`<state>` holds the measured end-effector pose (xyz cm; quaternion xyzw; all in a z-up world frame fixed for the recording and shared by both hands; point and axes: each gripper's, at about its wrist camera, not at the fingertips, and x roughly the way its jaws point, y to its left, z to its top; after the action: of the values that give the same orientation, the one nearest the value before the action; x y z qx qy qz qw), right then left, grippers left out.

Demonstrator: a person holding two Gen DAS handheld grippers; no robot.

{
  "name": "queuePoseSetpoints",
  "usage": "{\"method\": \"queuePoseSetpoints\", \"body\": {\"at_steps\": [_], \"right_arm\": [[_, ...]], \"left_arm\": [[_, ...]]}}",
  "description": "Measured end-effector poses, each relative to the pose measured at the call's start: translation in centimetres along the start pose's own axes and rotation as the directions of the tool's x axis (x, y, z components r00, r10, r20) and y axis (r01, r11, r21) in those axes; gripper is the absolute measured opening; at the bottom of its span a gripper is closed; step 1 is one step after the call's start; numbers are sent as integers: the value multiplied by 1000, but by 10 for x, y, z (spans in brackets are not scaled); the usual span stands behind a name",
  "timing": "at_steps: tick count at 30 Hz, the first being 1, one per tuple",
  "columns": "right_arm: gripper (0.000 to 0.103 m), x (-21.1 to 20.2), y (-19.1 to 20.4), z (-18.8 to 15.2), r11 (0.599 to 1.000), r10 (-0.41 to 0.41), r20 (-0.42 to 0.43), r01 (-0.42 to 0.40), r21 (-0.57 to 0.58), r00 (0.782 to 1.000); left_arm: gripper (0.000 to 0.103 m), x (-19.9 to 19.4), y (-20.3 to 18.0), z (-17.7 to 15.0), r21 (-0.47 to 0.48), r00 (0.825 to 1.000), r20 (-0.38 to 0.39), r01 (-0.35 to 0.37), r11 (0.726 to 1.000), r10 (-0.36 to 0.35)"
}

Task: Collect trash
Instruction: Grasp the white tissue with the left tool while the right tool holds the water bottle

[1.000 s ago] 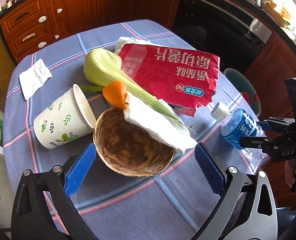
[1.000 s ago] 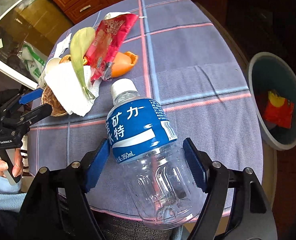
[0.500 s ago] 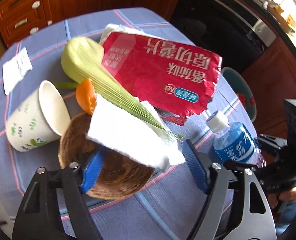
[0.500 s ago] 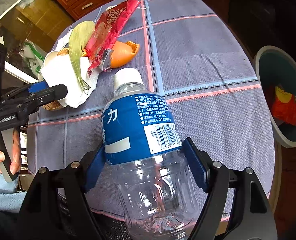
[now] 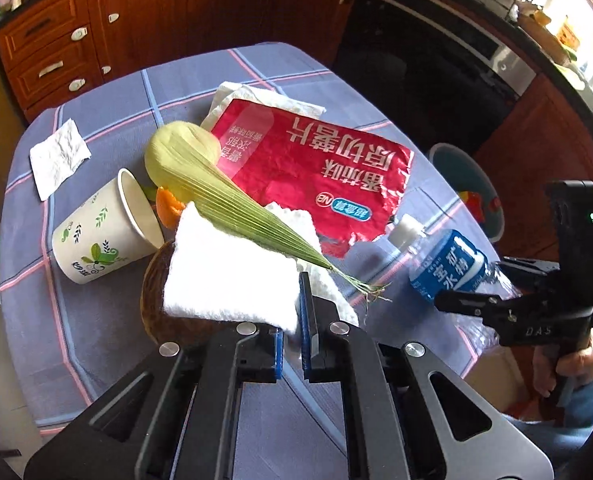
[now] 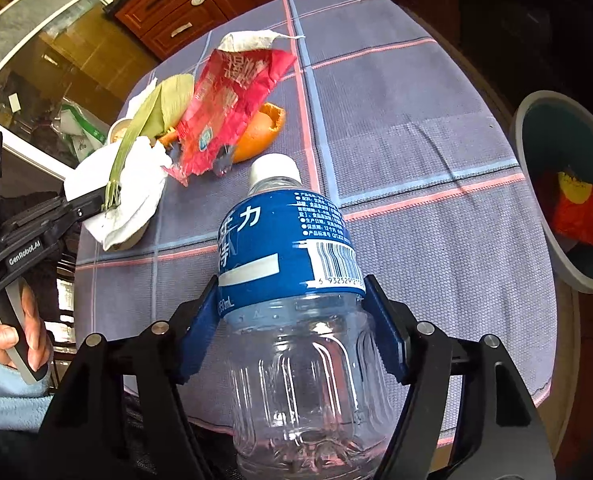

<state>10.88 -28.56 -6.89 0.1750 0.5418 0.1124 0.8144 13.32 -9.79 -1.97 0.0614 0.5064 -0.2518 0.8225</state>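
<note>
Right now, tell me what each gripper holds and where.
Left gripper: white napkin, pinched at its near edge. Right gripper: plastic bottle, gripped around its middle.

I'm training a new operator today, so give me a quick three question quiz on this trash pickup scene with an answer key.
1. True or false: the right gripper is shut on the clear plastic bottle with the blue label.
2. What is the left gripper pinching? A) white folded paper napkin B) leaf-printed white paper cup C) red foil snack bag
3. Fill in: the grey round trash bin already holds a ____ wrapper.

Key: 1 true; 2 A; 3 red.
</note>
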Motion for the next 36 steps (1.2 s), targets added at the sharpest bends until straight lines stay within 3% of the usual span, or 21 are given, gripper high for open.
{"method": "queuePoseSetpoints", "body": {"at_steps": [4, 9, 13, 17, 21, 29, 32, 34, 36], "right_arm": [[66, -12, 0, 1, 1000, 24, 16, -24, 3, 1000], [66, -11, 4, -7, 998, -62, 4, 62, -31, 998], [66, -12, -4, -16, 994, -105, 3, 105, -18, 994], [66, -15, -18, -23, 991, -133, -3, 133, 11, 991], [66, -18, -23, -28, 991, -130, -6, 130, 17, 992], [67, 3, 1, -28, 994, -104, -47, 103, -37, 993], [65, 10, 11, -31, 994, -104, -53, 102, -50, 993], [64, 8, 16, -34, 992, -109, -34, 107, -59, 993], [64, 0, 19, -35, 994, -94, -6, 93, -61, 996]], "left_arm": [[7, -19, -13, -8, 58, 1000, 4, 14, 998, -14], [7, -22, -27, -11, 95, 994, -17, 110, 989, -109], [7, -2, -49, -23, 165, 983, -94, 170, 972, -156], [7, 33, -48, -36, 105, 952, -223, 236, 966, -208], [7, 51, -36, -50, 47, 950, -261, 193, 980, -174], [12, 49, -10, -62, -67, 957, -222, 173, 983, -184], [12, 46, -12, -60, -76, 968, -188, 152, 985, -164], [5, 36, -17, -58, -34, 982, -150, 112, 993, -116], [5, 17, -18, -59, 6, 993, -106, 58, 998, -57]]}}
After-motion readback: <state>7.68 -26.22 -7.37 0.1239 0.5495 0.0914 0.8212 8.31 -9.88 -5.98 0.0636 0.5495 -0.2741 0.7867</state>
